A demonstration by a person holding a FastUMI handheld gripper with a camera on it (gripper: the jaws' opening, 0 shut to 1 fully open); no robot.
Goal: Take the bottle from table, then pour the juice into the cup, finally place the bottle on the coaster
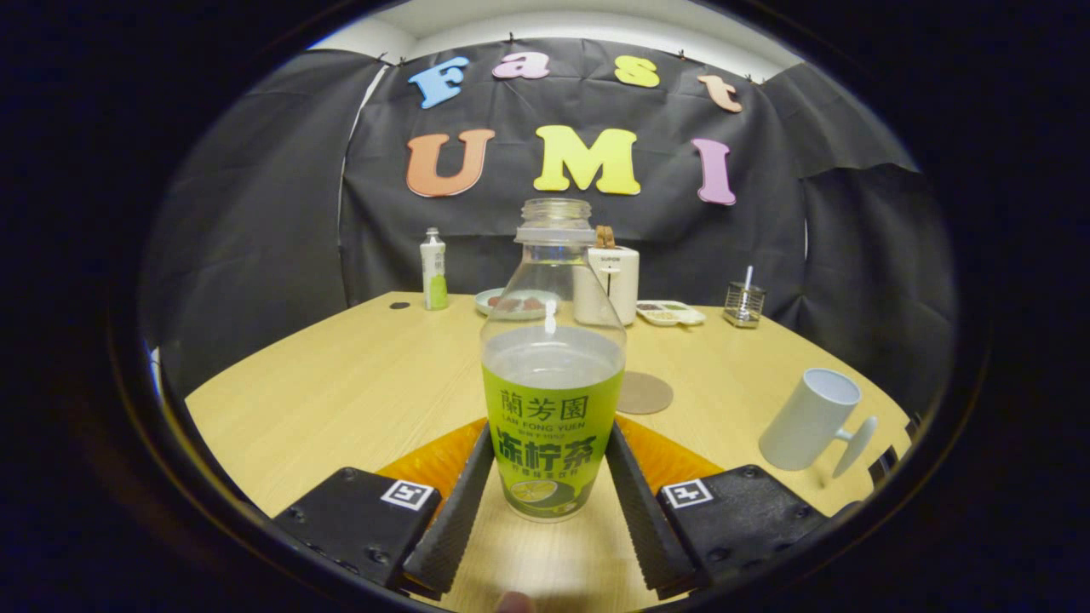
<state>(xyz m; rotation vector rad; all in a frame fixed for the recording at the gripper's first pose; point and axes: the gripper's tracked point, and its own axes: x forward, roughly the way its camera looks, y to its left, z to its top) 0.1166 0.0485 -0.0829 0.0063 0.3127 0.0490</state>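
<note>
My tool [549, 485] has its two fingers against the sides of the open juice bottle [552, 400], which stands upright between them on the bench [341, 383]. I judge the grasp is made, but not the lift. Pouring into the white cup [809, 419], tilted to the right, and placing on the round coaster [645, 392] just behind the bottle remain.

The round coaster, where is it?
In the gripper view, the coaster lies flat on the table, just behind the bottle held between the tongs, with the white cup further right.

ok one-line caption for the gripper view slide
Gripper shut on the open bottle; coaster and cup wait beyond.
</note>
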